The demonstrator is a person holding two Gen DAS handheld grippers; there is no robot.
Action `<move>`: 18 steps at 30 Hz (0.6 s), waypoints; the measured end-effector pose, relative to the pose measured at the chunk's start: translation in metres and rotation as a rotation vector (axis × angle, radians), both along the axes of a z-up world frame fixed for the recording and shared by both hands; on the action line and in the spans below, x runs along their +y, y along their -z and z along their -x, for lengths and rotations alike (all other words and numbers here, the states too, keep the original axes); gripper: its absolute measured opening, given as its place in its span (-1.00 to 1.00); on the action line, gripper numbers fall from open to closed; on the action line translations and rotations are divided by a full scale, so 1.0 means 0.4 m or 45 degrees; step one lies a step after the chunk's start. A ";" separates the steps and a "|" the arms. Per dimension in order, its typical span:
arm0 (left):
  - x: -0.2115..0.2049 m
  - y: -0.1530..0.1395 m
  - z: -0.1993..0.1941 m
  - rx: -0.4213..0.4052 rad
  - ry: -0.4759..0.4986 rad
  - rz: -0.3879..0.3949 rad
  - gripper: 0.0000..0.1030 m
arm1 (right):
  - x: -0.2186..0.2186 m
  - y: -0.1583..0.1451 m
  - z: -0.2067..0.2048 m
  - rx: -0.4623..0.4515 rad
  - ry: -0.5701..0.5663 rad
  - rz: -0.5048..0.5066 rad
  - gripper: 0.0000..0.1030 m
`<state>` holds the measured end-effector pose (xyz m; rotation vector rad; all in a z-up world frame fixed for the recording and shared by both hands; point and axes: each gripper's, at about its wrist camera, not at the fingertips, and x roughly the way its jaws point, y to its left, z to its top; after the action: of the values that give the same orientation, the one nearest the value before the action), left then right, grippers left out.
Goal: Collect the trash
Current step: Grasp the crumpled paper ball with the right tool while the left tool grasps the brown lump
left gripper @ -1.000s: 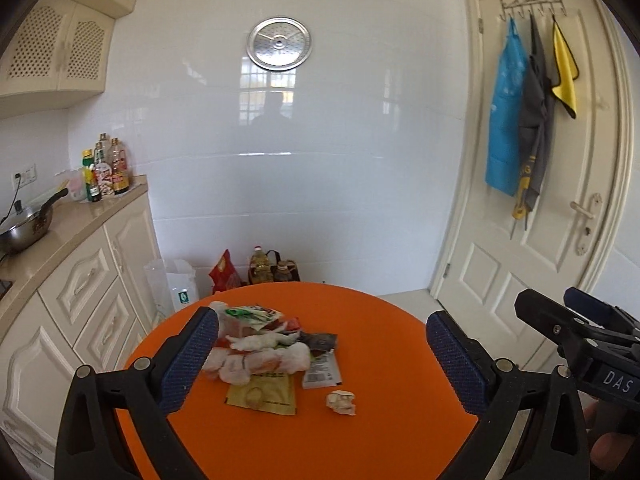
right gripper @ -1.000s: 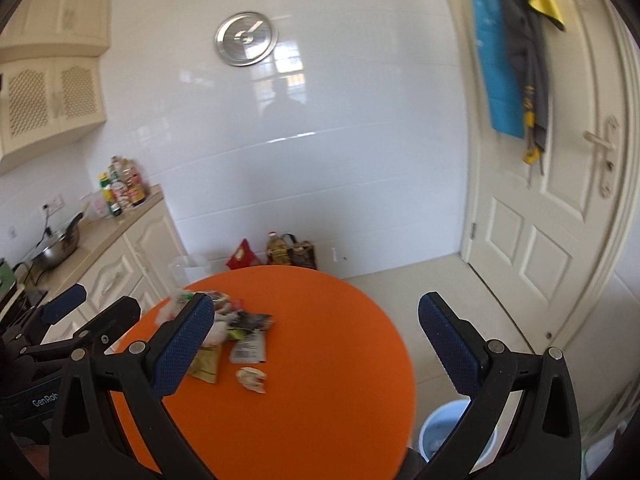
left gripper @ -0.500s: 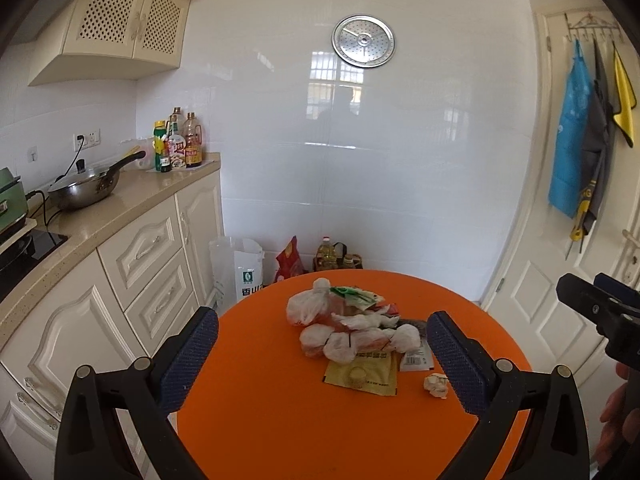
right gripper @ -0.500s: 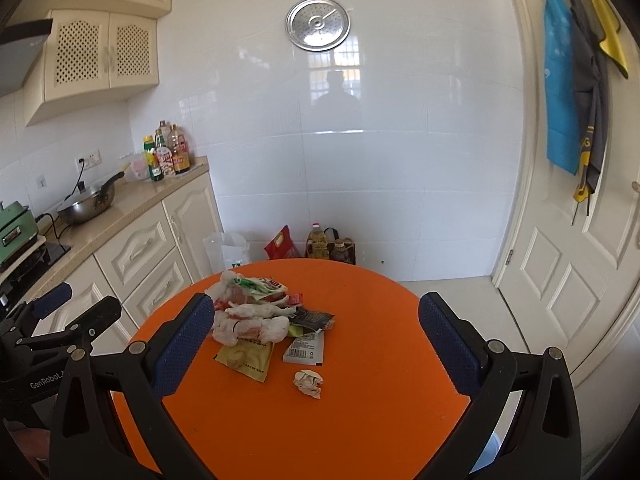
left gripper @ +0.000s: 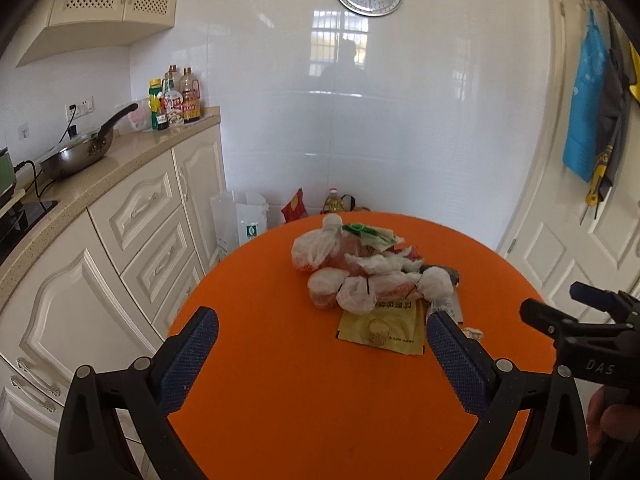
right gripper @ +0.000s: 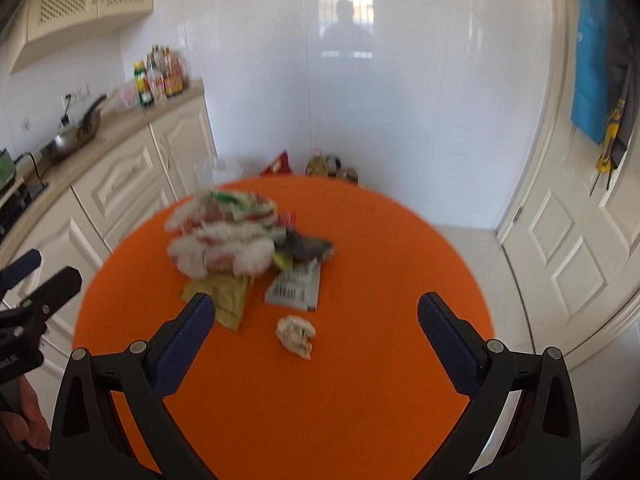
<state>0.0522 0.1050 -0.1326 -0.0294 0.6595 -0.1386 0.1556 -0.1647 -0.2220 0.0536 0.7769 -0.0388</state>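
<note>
While both the left gripper (left gripper: 322,344) and right gripper (right gripper: 316,328) hover spread and empty, trash (left gripper: 360,272) clusters toward the orange table's (left gripper: 280,400) far edge, its near half bare.

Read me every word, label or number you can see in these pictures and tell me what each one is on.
"DAS": white letters on the right gripper, seen from the left wrist.
Yellow packet: dark print, too small to read.
White wrapper: barcode and print, blurred.
White bag on the floor: green logo, unreadable.
Bottles on the counter: labels too small.
Left gripper: white lettering cut off at the edge.
</note>
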 end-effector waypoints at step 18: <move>-0.181 0.135 -0.301 0.214 0.047 -0.059 0.99 | 0.001 0.254 -0.115 0.269 -0.123 -0.047 -0.19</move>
<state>0.1726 0.0328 -0.1867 0.0162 0.8314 -0.1575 0.2016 -0.1643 -0.3236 0.0479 0.9903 0.0624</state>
